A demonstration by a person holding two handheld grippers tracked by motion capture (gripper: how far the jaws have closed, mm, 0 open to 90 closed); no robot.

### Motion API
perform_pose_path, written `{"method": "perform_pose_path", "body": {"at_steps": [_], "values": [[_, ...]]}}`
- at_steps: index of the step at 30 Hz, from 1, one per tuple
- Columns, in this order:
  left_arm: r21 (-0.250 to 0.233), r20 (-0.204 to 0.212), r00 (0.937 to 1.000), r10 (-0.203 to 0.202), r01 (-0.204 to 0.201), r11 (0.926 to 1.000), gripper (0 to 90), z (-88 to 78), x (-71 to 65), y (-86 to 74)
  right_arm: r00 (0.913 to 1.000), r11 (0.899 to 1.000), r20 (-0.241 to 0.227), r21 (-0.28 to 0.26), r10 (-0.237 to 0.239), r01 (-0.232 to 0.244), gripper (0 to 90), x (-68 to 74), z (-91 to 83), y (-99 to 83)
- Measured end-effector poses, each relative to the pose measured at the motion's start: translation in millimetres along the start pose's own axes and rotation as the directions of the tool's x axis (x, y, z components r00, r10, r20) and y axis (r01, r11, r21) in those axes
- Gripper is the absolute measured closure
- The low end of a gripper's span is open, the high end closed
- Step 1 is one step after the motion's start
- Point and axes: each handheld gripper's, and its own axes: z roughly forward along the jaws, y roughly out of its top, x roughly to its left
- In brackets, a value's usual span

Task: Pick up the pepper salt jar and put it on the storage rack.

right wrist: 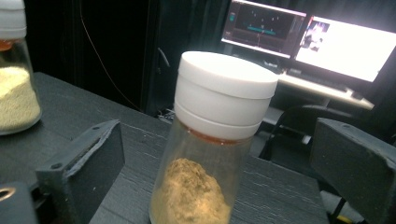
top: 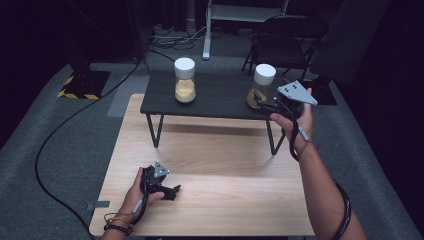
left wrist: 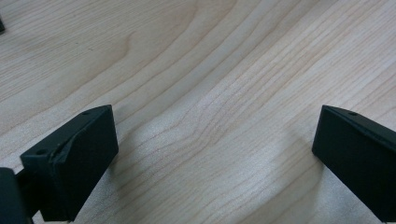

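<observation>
On the light wooden counter stands a low black riser shelf on thin metal legs, and two clear jars with white lids sit on its top, well apart. Toward the shelf's left is the jar of pale yellow grains; near its right end is the jar of brown powder, which in the right gripper view looks tilted, its powder heaped at the bottom below an orange band under the lid. The person's right hand holds the right gripper up at the shelf's right end, grey three-cornered plate on top, its fingers spread wide to either side of the brown-powder jar; a clear gap shows on both sides, so they do not touch the glass. The grain jar shows at the left edge of that view, and lit monitors glow behind on a farther desk. Near the front left of the counter, the left hand rests the left gripper low over the wood. Its fingers stand wide apart with only bare wood grain between them. Beyond the counter are grey carpet, a black folding chair and a black cable curving across the floor.
</observation>
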Motion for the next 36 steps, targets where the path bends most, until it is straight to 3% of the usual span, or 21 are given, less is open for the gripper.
{"method": "perform_pose_path", "body": {"at_steps": [5,20,36], "values": [[0.000,0.000,1.0000,0.000,0.000,1.0000,0.4,0.0,0.0,0.0,0.9966,0.996,0.019,-0.029,-0.081,0.081,2.7,9.3,-11.2,-9.1],[-0.001,0.000,1.0000,-0.004,0.004,1.0000,0.4,0.0,-0.3,-0.1,0.9832,0.981,-0.015,-0.071,-0.182,0.180,2.2,25.3,-48.0,-48.7],[-0.002,-0.001,1.0000,-0.002,0.002,1.0000,0.4,0.1,-0.3,-0.3,0.9765,0.978,-0.062,-0.027,-0.206,0.205,2.2,33.5,-64.7,-87.2]]}}
